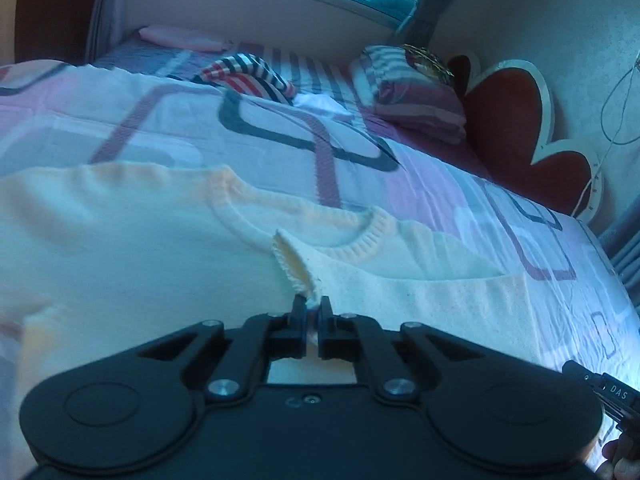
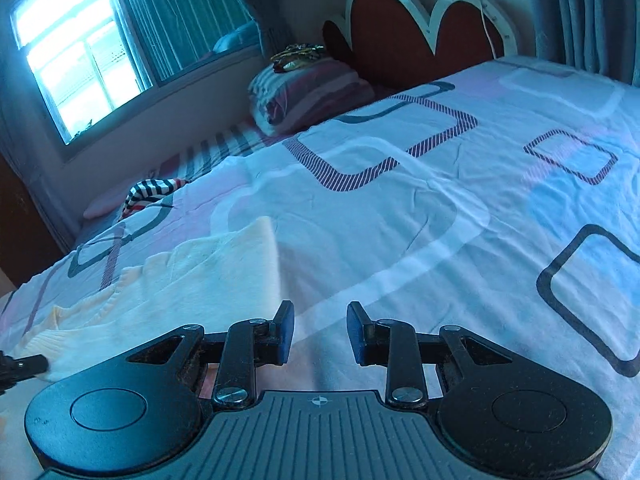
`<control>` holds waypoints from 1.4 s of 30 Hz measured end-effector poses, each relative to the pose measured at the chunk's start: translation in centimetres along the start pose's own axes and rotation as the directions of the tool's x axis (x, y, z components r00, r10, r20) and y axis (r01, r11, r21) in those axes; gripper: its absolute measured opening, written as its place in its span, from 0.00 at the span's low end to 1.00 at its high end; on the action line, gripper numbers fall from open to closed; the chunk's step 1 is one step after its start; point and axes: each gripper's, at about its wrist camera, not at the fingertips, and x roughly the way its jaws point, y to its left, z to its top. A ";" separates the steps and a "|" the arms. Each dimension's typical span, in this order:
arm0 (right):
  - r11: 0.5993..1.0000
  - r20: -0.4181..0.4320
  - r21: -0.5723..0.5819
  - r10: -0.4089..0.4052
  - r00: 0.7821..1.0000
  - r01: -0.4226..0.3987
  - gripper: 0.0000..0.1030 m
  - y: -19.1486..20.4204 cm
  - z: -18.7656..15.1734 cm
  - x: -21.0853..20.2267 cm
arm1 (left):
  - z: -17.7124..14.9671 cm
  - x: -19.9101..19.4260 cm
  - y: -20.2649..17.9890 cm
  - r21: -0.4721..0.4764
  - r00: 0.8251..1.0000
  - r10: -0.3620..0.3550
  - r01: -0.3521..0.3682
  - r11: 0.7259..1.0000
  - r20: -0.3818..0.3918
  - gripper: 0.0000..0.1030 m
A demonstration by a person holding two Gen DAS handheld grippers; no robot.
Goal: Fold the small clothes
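Your left gripper (image 1: 311,307) is pinched tight on the cuff of the cream sweater (image 1: 160,264), which lies spread on the patterned bedspread (image 2: 400,208). Your right gripper (image 2: 320,320) hangs part-open, nothing between its jaws, over bare cover beside the sweater's edge. Striped pillow (image 2: 308,88) against the scalloped red headboard (image 2: 392,28); bright window (image 2: 76,52) beyond.

The cream sweater (image 1: 160,248) is soft knitted cloth with a ribbed neck. The bed sheet (image 2: 400,208) is smooth, thin cloth with creases. The left gripper (image 1: 311,312) is matt black plastic with shiny metal screws
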 end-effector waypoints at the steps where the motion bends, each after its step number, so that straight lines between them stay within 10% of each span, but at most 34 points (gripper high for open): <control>1: 1.000 -0.004 -0.001 0.006 1.000 -0.006 0.29 0.2 -0.1 0.1 | 0.2 -0.4 0.5 0.004 1.000 0.022 -0.022 1.000 0.009 0.03; 30: 0.970 -0.097 -0.189 0.138 0.986 -0.155 0.14 8.2 -1.3 3.5 | -1.5 -2.1 9.0 -0.087 0.983 0.181 -0.177 0.980 0.036 0.04; 38: 0.955 -0.126 -0.245 0.138 0.982 -0.166 0.14 8.9 -1.5 4.5 | -0.9 -2.8 6.6 0.003 0.946 0.304 -0.306 0.952 0.114 0.42; 42: 0.920 -0.167 -0.269 0.247 0.955 -0.285 0.14 12.1 -1.7 5.3 | -1.0 -0.8 2.1 0.141 0.969 0.219 -0.235 0.962 0.115 0.58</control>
